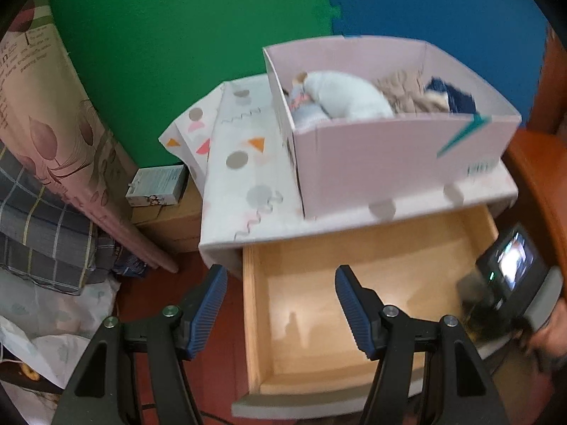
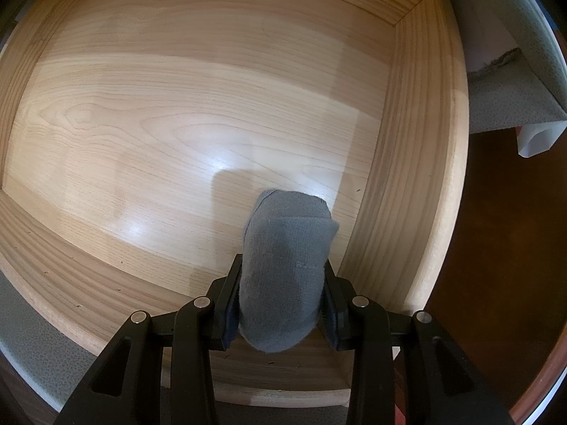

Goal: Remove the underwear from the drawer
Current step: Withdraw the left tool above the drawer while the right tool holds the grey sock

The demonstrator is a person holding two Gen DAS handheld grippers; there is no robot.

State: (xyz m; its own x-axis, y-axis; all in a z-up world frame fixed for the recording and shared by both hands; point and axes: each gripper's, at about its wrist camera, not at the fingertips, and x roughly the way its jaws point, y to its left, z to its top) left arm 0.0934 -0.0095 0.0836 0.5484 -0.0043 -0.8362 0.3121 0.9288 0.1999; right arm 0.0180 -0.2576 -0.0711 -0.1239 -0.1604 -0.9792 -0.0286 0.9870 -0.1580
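The wooden drawer (image 1: 308,248) is pulled out of a pale cabinet; its bare floor (image 2: 177,124) fills the right wrist view. My right gripper (image 2: 281,283) is shut on a rolled grey garment (image 2: 283,265) and holds it just above the drawer floor near the right wall (image 2: 407,177). In the left wrist view the right gripper's body (image 1: 510,276) shows blurred at the drawer's right side. My left gripper (image 1: 280,301) is open and empty above the drawer's left front.
A pink box (image 1: 372,156) with several folded clothes (image 1: 347,99) stands on the cabinet top (image 1: 248,177). Bedding (image 1: 46,212) and a small carton (image 1: 156,186) lie at the left. Green and blue foam mats (image 1: 212,17) cover the floor behind.
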